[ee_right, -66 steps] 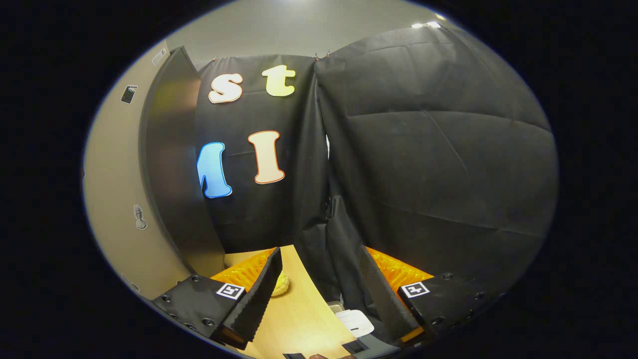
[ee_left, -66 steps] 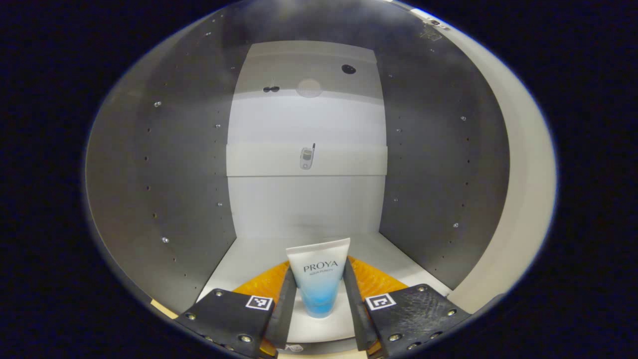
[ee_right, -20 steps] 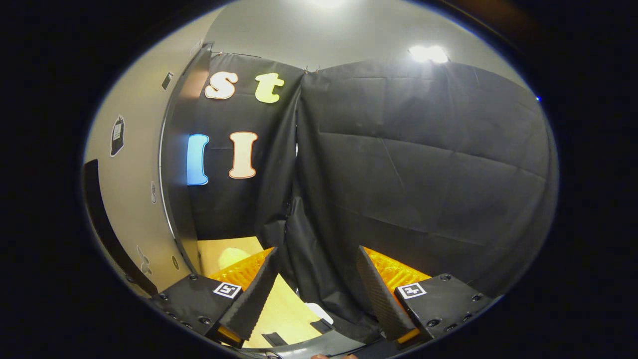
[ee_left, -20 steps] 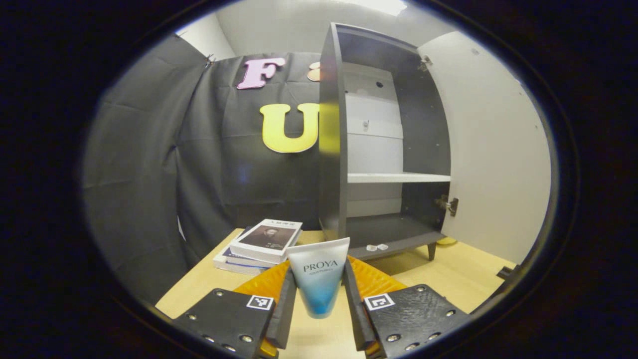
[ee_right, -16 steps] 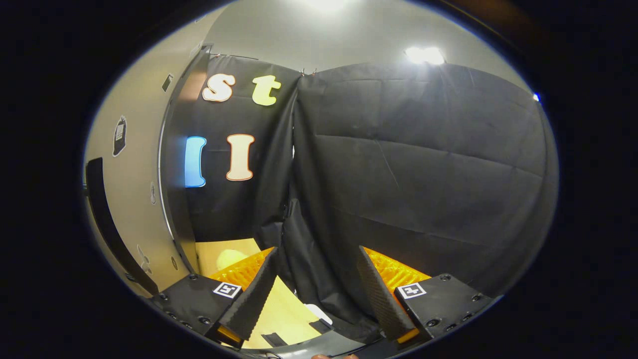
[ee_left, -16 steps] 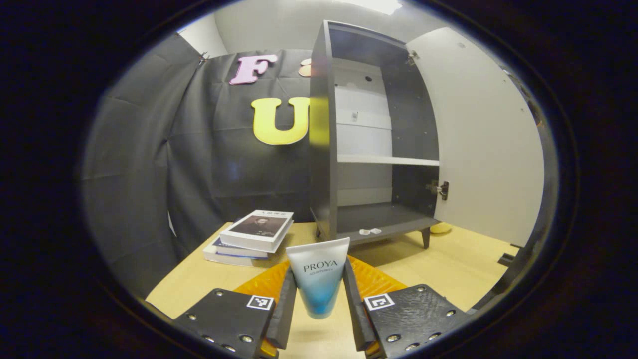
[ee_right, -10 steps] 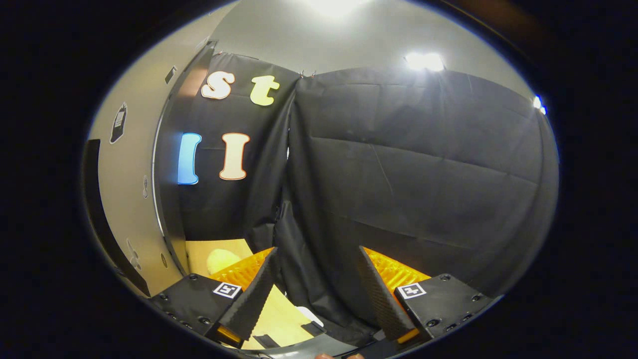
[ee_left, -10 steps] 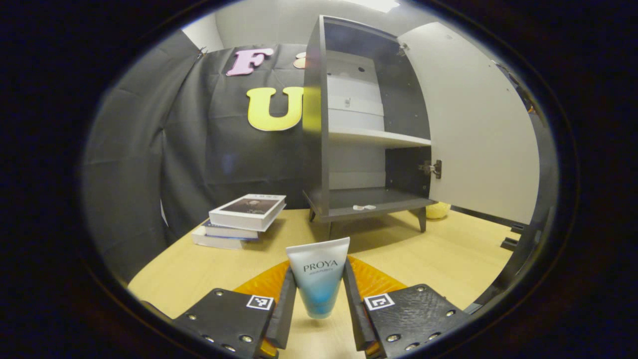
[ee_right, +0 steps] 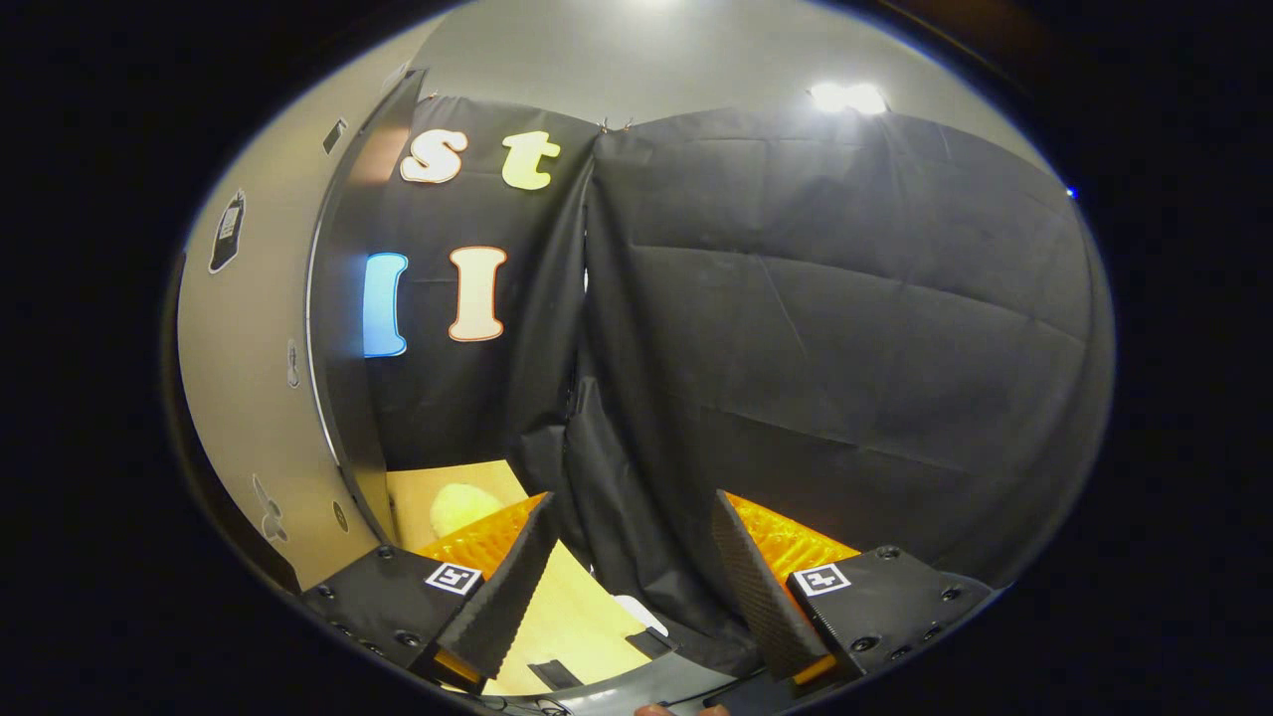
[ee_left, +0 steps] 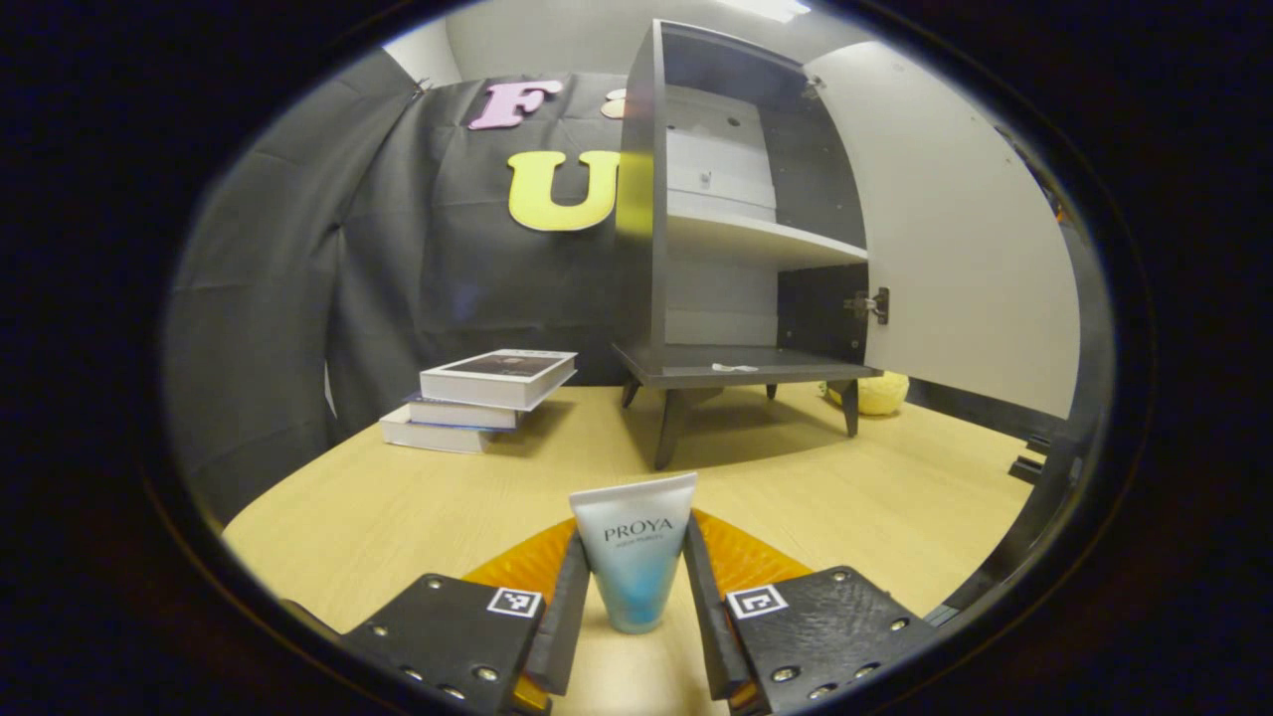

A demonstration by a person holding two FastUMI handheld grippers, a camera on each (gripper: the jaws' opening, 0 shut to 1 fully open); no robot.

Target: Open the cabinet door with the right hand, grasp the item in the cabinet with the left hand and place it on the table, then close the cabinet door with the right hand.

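A white and blue tube (ee_left: 634,552) stands upright between my left gripper's fingers, and the left gripper (ee_left: 633,597) is shut on it, low over the wooden table (ee_left: 418,502). Beyond it the dark cabinet (ee_left: 696,229) stands on short legs, its pale door (ee_left: 955,239) swung wide to the right. A white shelf (ee_left: 766,239) crosses the cabinet's inside. In the right gripper view my right gripper (ee_right: 627,587) is open with nothing between its fingers, and the door's pale face (ee_right: 254,368) and dark edge lie at the left.
A stack of books (ee_left: 477,398) lies on the table left of the cabinet. A small yellow object (ee_left: 875,393) rests behind the cabinet's right legs and appears as a pale yellow lump (ee_right: 462,505) by the door. Black cloth walls surround the booth.
My left gripper has carried the tube out of the cabinet, back and down toward the tabletop; the cabinet now stands farther off. The right gripper has stayed open and shifted only slightly.
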